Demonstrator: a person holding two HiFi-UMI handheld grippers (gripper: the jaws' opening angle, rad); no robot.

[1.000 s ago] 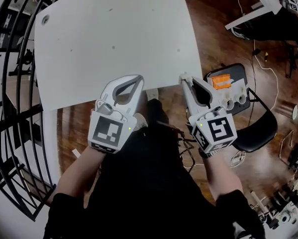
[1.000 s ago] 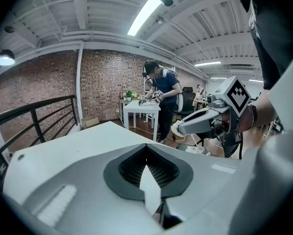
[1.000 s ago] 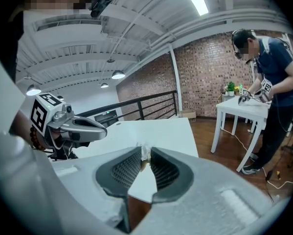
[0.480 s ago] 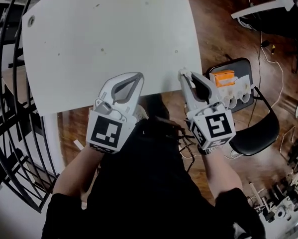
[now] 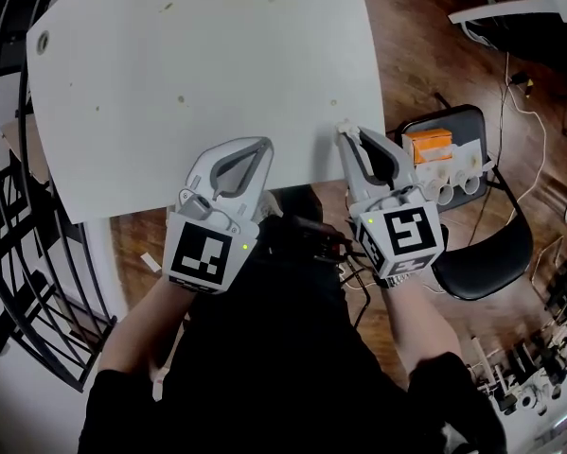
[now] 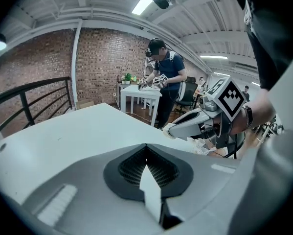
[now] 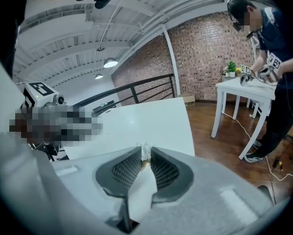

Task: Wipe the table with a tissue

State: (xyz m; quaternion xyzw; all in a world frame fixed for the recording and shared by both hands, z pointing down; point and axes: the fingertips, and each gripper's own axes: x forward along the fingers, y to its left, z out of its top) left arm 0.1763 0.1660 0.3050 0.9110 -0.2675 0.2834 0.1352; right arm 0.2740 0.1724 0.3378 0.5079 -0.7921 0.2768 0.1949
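Brick-walled room, white tabletop (image 5: 198, 64). Right hand-held gripper (image 5: 345, 136) sits at its near edge, clamped on tissue (image 7: 144, 153); the pinch is clear only in the right gripper view. Left hand-held gripper (image 5: 262, 147) is closed and empty.

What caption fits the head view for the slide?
Left gripper shut and right gripper pinching a tissue scrap at the white table's near edge.

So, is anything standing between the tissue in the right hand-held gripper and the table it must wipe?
Nothing visible does. The right hand-held gripper pinches the tissue over the near right corner of the table, and the white top ahead shows only small specks. The left hand-held gripper is off to the side.
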